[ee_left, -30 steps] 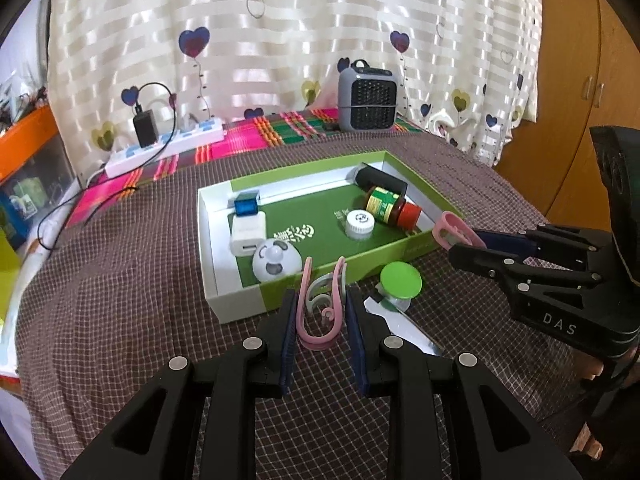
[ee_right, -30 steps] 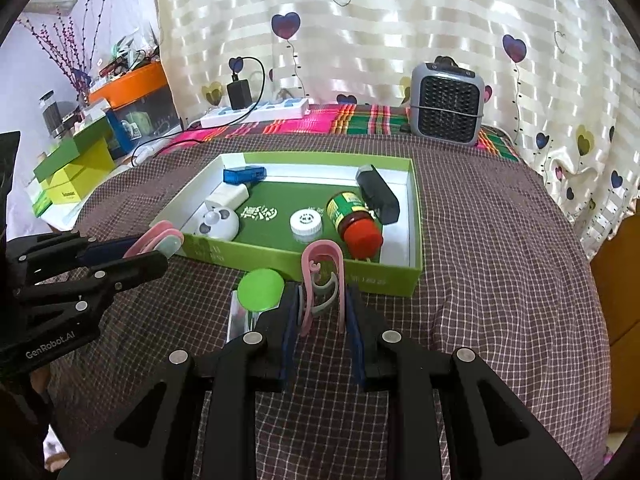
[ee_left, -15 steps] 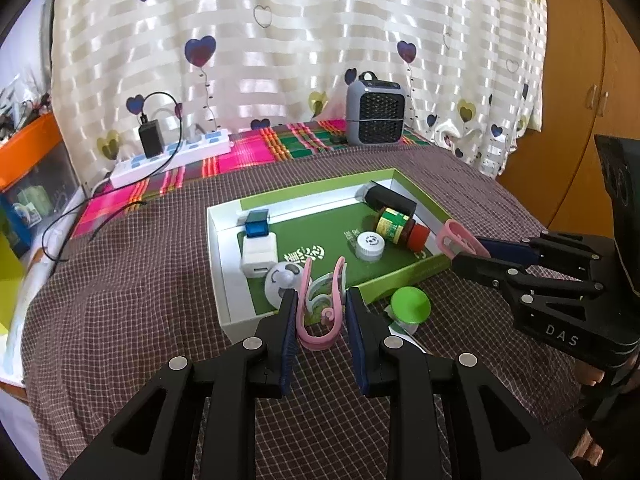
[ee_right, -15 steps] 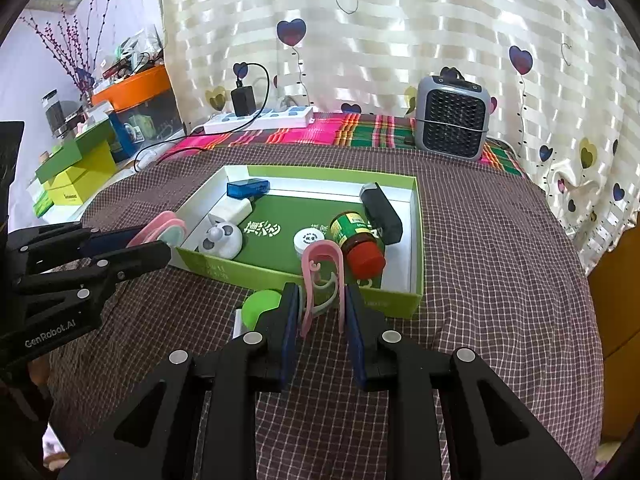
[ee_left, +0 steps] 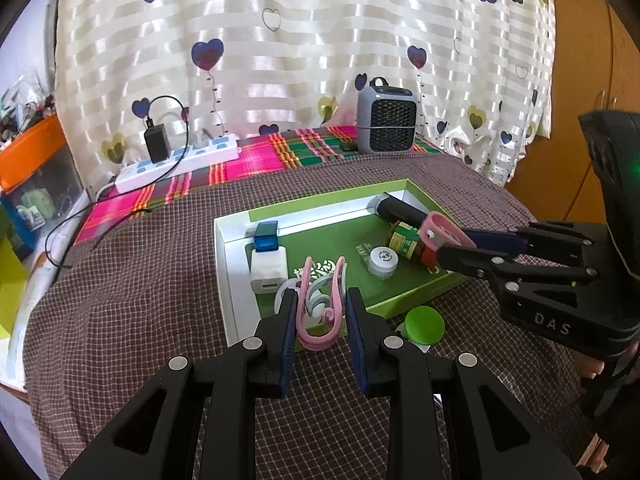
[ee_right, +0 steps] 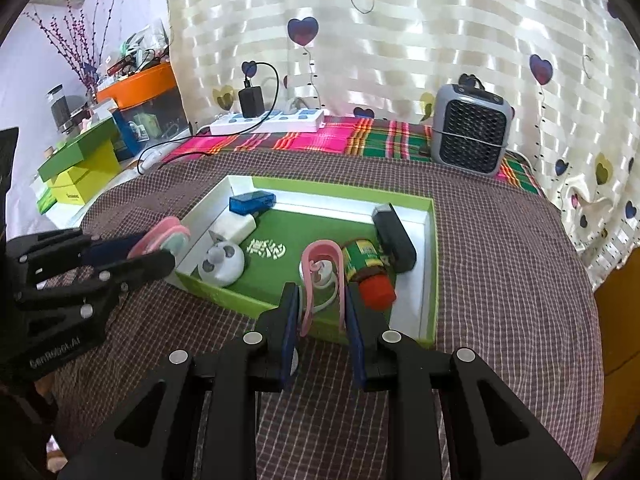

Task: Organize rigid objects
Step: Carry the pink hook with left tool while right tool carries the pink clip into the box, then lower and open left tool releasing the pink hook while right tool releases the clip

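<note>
A green box lid tray lies on the checked tablecloth. It holds a blue block, a white charger, a white round toy, a white cap, a red-capped jar and a black bar. My left gripper is shut on a pink clip above the tray's front edge. My right gripper is shut on another pink clip over the tray's front rim. A green lid lies in front of the tray.
A grey fan heater stands at the back right. A white power strip with a black charger lies at the back on a plaid cloth. Boxes are stacked at the left. A wooden cupboard is on the right.
Both grippers have lifted and moved forward toward the tray, each still holding its pink clip. The right gripper's clip now hangs over the tray's front rim.
</note>
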